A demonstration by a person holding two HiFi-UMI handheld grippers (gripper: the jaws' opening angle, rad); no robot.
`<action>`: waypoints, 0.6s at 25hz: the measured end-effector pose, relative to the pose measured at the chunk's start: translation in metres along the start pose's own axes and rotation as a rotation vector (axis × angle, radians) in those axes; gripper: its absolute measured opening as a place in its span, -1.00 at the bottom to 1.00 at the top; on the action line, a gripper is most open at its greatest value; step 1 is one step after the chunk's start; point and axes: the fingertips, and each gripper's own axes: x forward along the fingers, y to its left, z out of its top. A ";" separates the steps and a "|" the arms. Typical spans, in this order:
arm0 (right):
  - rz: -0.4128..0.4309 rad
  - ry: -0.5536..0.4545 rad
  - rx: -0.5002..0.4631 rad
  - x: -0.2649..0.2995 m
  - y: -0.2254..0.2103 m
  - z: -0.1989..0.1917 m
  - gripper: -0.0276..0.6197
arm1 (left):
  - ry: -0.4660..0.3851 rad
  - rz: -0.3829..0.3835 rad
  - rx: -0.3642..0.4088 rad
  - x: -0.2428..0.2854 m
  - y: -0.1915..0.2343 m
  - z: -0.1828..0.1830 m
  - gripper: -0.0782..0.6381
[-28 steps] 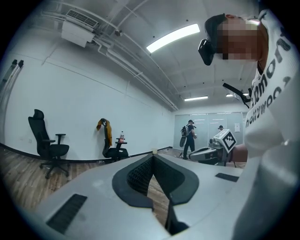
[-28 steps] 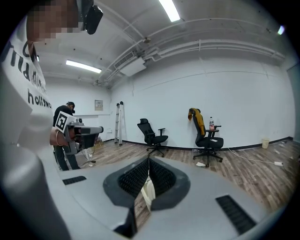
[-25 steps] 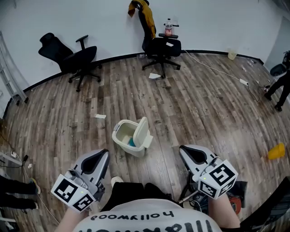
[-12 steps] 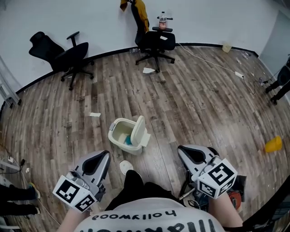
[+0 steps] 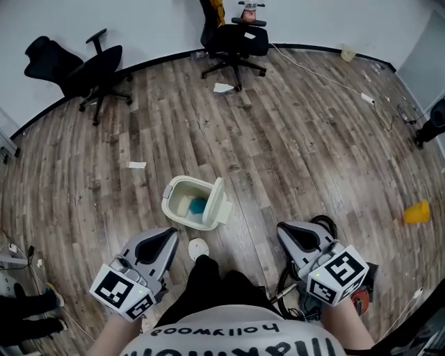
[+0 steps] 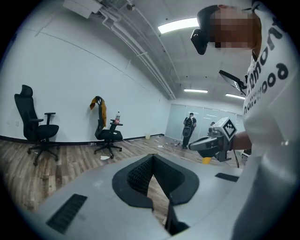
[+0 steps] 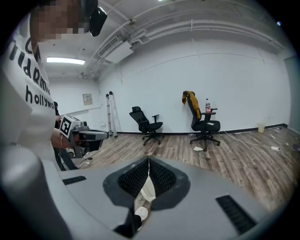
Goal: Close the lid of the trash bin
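Standing upright, the lid (image 5: 220,201) leaves the trash bin (image 5: 167,202) open, so nothing is done yet; left gripper (image 5: 167,236) and right gripper (image 5: 286,232) are both closed and empty, bin ahead of the left fingers (image 5: 160,246)

Right gripper (image 7: 148,160) jaws meet, nothing between; left gripper (image 7: 80,134) held at left.

Wood floor (image 5: 299,160) lies all round me. A black office chair (image 5: 83,66) stands at the upper left of the head view. A second chair (image 5: 233,42) at top centre bears a yellow jacket (image 5: 213,8) and a bottle (image 5: 250,8). A paper scrap (image 5: 222,87) lies just below it, another scrap (image 5: 137,165) at centre left, and a yellow object (image 5: 417,212) at the right edge.
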 end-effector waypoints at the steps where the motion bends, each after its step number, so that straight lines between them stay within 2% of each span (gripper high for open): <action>1: 0.009 0.003 0.005 0.009 -0.002 0.001 -0.88 | 0.009 -0.008 0.005 0.007 0.007 0.000 -0.76; 6: 0.046 0.031 0.069 0.051 -0.016 0.005 -0.88 | 0.055 -0.046 0.037 0.030 0.036 -0.001 -0.76; 10: 0.065 0.051 0.075 0.091 -0.024 0.017 -0.88 | 0.063 -0.074 -0.005 0.040 0.066 0.002 -0.76; 15: 0.058 0.056 0.085 0.131 -0.040 0.041 -0.88 | 0.070 -0.066 -0.044 0.051 0.107 0.008 -0.76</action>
